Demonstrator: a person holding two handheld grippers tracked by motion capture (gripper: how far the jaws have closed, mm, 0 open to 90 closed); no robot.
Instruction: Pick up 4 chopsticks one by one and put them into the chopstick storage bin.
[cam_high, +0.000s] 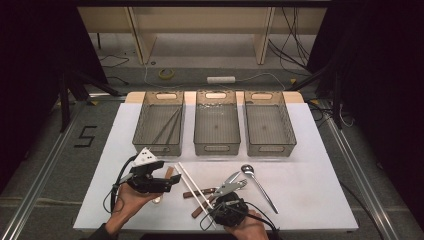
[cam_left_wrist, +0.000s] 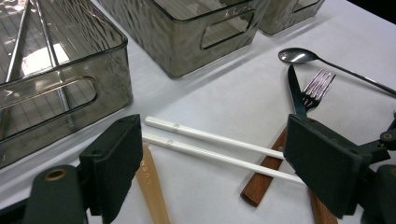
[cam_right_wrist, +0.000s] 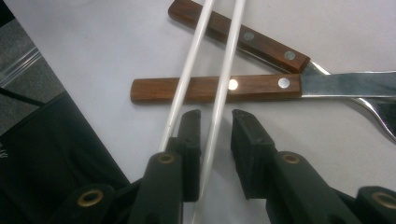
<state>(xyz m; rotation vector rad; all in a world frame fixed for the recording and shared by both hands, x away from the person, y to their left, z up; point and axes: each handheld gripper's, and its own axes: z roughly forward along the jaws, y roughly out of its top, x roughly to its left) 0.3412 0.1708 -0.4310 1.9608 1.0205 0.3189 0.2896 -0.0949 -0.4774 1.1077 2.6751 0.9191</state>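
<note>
Right gripper (cam_right_wrist: 215, 122) sits low over the near ends of the two white chopsticks (cam_right_wrist: 223, 79), its jaws narrowly parted with one stick running between them and the other lying just outside the left jaw. Both sticks cross over the wooden handles of a knife (cam_right_wrist: 215, 88) and a fork (cam_right_wrist: 243, 37) on the white tabletop (cam_high: 310, 185). Left gripper (cam_left_wrist: 212, 163) is held wide apart above the far ends of the same chopsticks, with a pale wooden utensil (cam_left_wrist: 152, 186) lying beside its left jaw. A spoon (cam_high: 257, 182) lies to the right, and three clear bins (cam_high: 217, 145) stand behind; the left one already holds long metal pieces.

Closing now would likely catch a single stick and leave its partner behind. Because the sticks rest on the handles, lifting could also drag or roll the knife.
</note>
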